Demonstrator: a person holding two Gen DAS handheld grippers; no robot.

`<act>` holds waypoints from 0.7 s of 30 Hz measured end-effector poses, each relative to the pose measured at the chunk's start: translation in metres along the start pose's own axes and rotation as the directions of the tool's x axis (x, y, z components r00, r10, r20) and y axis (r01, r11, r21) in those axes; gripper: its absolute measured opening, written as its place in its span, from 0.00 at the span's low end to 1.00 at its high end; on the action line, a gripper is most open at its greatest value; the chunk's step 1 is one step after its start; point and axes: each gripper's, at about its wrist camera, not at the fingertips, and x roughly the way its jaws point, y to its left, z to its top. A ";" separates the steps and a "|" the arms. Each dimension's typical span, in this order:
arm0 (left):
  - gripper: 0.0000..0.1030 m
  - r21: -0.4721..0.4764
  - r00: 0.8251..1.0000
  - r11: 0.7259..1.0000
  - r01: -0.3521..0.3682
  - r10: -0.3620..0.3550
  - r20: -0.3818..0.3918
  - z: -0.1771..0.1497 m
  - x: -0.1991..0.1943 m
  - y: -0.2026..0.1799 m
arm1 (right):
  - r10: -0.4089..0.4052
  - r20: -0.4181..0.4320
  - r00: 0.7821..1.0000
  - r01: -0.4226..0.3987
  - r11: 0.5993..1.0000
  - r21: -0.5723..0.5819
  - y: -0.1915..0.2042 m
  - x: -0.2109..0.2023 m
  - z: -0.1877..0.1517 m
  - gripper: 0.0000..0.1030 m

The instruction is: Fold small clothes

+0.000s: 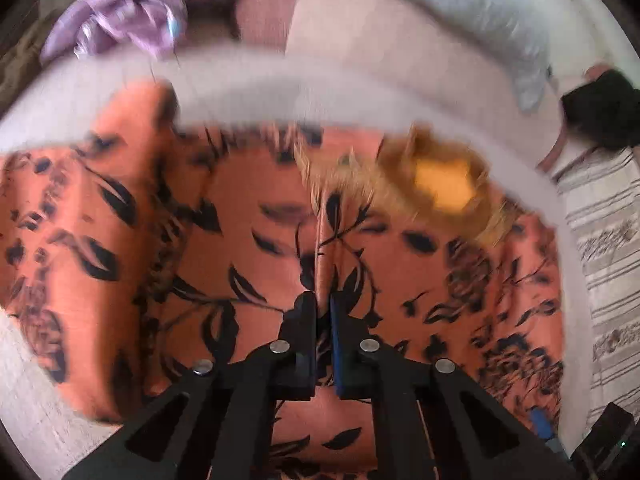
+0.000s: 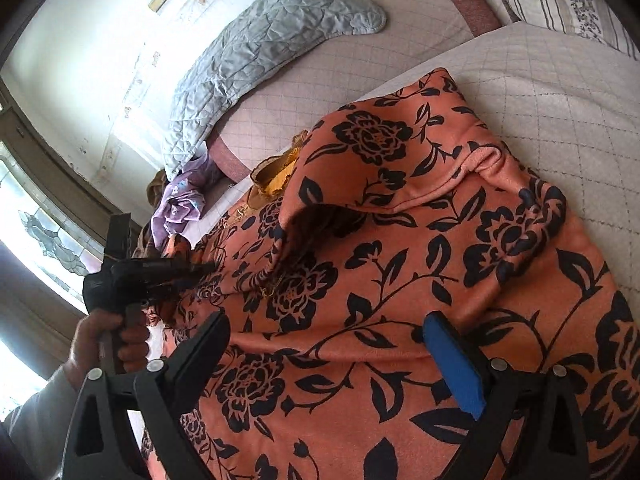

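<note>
The orange flowered garment [image 2: 400, 280] lies spread on the bed [image 2: 540, 100], a fold humped toward the grey pillow [image 2: 260, 52]; the left gripper [image 1: 323, 300] has pinched a ridge of it, nearly closed; the right gripper [image 2: 324, 344] hovers wide open and empty over the near edge, so the left is better placed to carry the fold.

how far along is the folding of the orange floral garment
Early. One flap of the orange garment already lies turned over itself. In hand: the left gripper is shut on a fabric ridge; the right gripper is open over the cloth. Left: the garment looks bunched, and the purple clothes lie unfolded.
</note>
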 end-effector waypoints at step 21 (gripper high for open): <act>0.08 -0.017 0.989 0.994 -0.105 0.106 0.101 -0.044 -0.022 0.046 | -0.193 -0.079 0.978 0.204 0.966 0.160 -0.087 0.045 0.155 0.69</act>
